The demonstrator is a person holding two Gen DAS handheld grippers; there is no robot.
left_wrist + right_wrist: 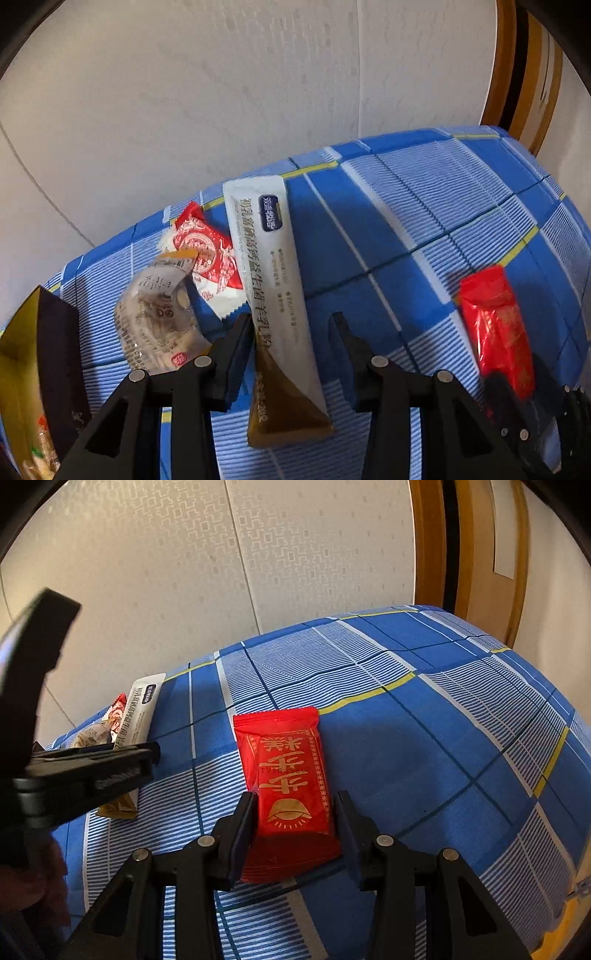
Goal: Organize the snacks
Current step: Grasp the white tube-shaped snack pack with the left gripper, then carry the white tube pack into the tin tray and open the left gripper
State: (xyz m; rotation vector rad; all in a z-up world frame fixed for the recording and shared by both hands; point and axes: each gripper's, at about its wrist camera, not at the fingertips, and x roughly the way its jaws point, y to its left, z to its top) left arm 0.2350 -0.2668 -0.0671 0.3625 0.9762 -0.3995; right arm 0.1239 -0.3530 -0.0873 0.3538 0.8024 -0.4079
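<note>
A long white and gold stick pack [275, 291] lies on the blue checked cloth [424, 206]. My left gripper [293, 321] is open, its jaws either side of the pack's lower half. A clear wrapped snack [159, 314] and a red and white packet [210, 254] lie just left of it. A red packet with gold characters [291, 782] lies between the open jaws of my right gripper [295, 801]. That packet also shows at the right of the left wrist view [496, 325]. The left gripper's body [85, 771] shows at the left of the right wrist view.
An open box with a dark outside and yellow inside [33, 369] stands at the left edge and holds some snacks. A pale patterned wall [221, 572] runs behind the cloth. A wooden door frame [480, 554] stands at the far right.
</note>
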